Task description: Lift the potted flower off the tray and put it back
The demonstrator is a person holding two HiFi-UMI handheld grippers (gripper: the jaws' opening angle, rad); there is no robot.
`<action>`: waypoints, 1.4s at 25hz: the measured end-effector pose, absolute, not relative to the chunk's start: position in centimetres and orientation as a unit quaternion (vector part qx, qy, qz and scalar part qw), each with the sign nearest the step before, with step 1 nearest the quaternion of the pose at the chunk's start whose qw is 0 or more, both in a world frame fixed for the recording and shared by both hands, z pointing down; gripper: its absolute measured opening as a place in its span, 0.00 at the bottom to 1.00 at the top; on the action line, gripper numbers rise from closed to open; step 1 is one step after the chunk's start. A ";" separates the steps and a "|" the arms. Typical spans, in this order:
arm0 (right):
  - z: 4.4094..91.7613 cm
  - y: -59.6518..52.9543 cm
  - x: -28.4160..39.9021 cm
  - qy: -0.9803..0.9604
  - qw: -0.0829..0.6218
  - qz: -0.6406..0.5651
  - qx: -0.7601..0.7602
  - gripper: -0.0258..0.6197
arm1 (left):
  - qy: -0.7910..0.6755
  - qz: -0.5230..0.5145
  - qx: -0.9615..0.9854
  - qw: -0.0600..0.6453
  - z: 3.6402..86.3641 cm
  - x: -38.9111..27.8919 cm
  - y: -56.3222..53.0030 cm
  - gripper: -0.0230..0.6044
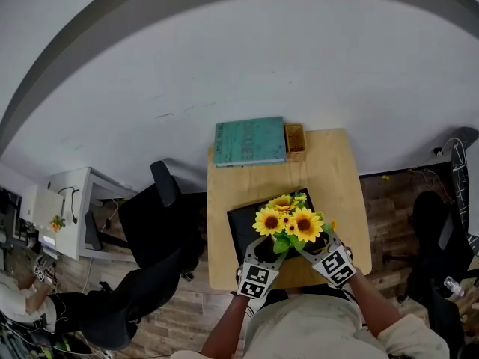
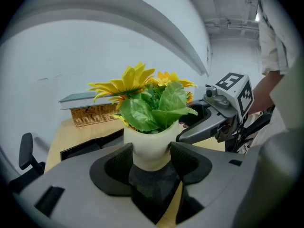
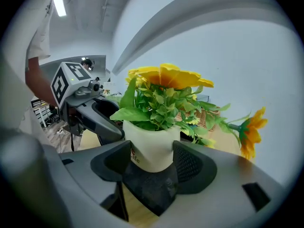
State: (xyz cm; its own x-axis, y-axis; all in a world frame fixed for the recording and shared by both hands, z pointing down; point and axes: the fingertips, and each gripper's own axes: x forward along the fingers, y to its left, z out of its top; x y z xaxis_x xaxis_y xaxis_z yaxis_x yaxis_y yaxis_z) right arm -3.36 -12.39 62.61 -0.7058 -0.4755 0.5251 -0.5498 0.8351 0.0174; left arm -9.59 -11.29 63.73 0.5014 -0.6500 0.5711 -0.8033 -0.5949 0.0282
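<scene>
The potted flower (image 1: 288, 223), yellow sunflowers with green leaves in a white pot (image 2: 149, 148), hangs over the right part of the black tray (image 1: 243, 226). My left gripper (image 1: 271, 249) is shut on the pot from the near left, and my right gripper (image 1: 314, 247) is shut on it from the near right. In the left gripper view the pot sits squeezed between both dark pads (image 2: 116, 167). In the right gripper view the same pot (image 3: 152, 146) is pressed between both pads (image 3: 190, 167). The pot's base is hidden, so I cannot tell whether it touches the tray.
The tray lies on a small wooden table (image 1: 337, 170). At the table's far edge lie a teal book (image 1: 249, 141) and a small wicker basket (image 1: 295, 139). Black office chairs (image 1: 161, 223) stand left of the table, and another stands at the right (image 1: 426, 215).
</scene>
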 end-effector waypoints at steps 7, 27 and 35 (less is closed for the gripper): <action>64.1 -14.0 -3.7 -0.916 0.275 0.073 0.283 0.50 | -0.428 0.284 0.845 0.147 65.3 -10.0 -12.8 0.45; 66.9 -14.9 -3.5 -0.904 0.297 0.079 0.297 0.50 | -0.433 0.319 0.830 0.147 67.9 -9.9 -13.6 0.45; 67.1 -14.7 -3.4 -0.903 0.286 0.099 0.304 0.50 | -0.448 0.307 0.824 0.159 68.3 -10.4 -13.3 0.45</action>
